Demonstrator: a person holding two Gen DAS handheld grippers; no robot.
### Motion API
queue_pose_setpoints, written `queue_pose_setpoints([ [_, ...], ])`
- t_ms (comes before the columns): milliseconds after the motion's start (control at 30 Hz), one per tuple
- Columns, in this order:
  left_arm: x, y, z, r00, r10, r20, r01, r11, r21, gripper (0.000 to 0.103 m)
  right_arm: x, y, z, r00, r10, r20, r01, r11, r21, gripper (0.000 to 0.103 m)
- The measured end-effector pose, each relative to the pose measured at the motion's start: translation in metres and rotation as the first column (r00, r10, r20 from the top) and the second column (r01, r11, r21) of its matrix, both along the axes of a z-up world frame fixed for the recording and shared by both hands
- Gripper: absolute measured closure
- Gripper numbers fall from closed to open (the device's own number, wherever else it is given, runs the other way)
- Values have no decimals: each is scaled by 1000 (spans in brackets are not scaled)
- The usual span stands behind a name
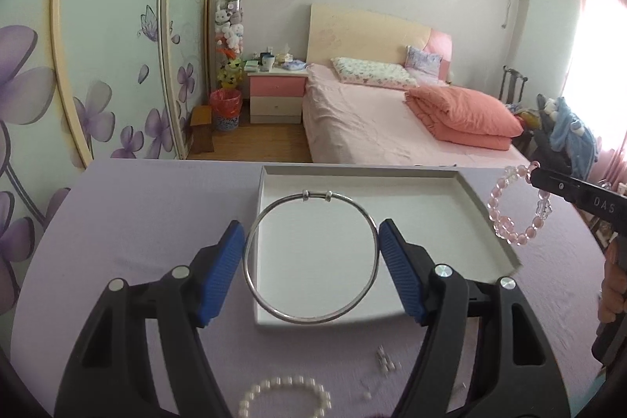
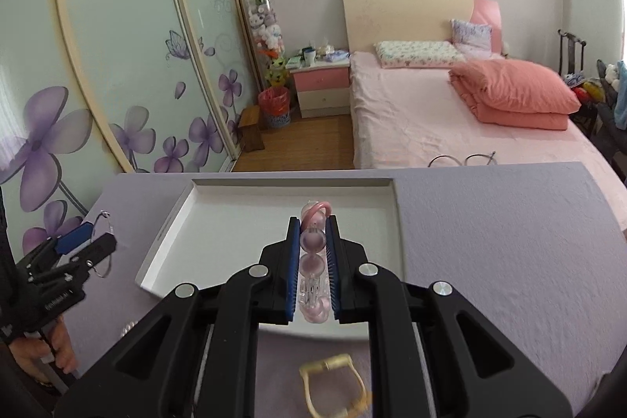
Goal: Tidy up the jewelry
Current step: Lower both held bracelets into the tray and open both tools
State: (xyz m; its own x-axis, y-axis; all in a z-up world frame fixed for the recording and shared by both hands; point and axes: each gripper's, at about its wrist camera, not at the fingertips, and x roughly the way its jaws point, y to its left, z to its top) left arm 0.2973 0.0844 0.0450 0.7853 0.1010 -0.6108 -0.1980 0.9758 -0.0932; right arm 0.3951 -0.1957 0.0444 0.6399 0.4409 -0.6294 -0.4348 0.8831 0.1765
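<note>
A lavender-covered bench [image 1: 137,222] carries a shallow white tray [image 1: 270,179] at its far edge, while a pearl bracelet [image 1: 284,396], a few loose white beads [image 1: 386,365] and a pale yellow clasped bangle [image 2: 333,384] lie on the cloth nearer the camera.

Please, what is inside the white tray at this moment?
The white tray looks empty. The silver bangle and pink bead bracelet are held above it; they and the claws cover parts of its floor.
</note>
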Motion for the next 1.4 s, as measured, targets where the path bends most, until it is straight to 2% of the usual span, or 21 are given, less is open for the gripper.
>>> queue_pose_setpoints([
  [167, 59, -1, -22, 998, 2, -67, 0, 999, 43, 33, 58, 31, -29, 993, 15, -113, -12, 1000, 24, 90],
  [300, 85, -1, -32, 997, -1, -83, 5, 998, 57, 33, 97, 35, -60, 977, -23, -213, 27, 999, 18, 90],
  [400, 94, -2, -38, 996, -9, -93, 15, 998, 64, 33, 107, 34, -72, 970, -50, -239, 50, 999, -4, 90],
  [533, 102, -2, -45, 995, -16, -102, 22, 998, 59, 33, 105, 30, -72, 972, -61, -225, 56, 998, -30, 86],
  [567, 104, -2, -47, 994, -17, -105, 22, 999, 47, 33, 104, 30, -71, 973, -67, -219, 61, 997, -36, 74],
  [600, 106, -2, -48, 994, -19, -108, 22, 999, 34, 33, 101, 29, -69, 976, -66, -209, 59, 998, -38, 52],
  [667, 110, -1, -51, 993, -20, -113, 23, 1000, 22, 33, 100, 28, -66, 981, -75, -179, 68, 997, -46, 35],
  [733, 113, 0, -54, 993, -21, -117, 24, 999, 25, 33, 95, 27, -62, 985, -72, -157, 65, 997, -52, 35],
  [900, 121, 0, -59, 990, -14, -139, 16, 1000, 18, 33, 93, 15, -58, 984, -70, -163, 70, 998, -2, 35],
  [1100, 142, 8, -70, 982, 2, -187, 0, 1000, 9, 32, 84, 13, -58, 991, -56, -123, 54, 998, -20, 35],
  [1167, 146, 9, -70, 982, 6, -188, -8, 1000, -6, 23, 83, 12, -57, 992, -50, -118, 48, 999, -20, 35],
  [1200, 146, 10, -70, 983, 10, -184, -12, 1000, -14, 13, 82, 11, -57, 992, -48, -117, 46, 999, -20, 35],
  [1400, 139, 8, -60, 987, -2, -161, 3, 1000, 4, 11, 74, 9, -56, 993, -50, -104, 49, 999, -16, 35],
])
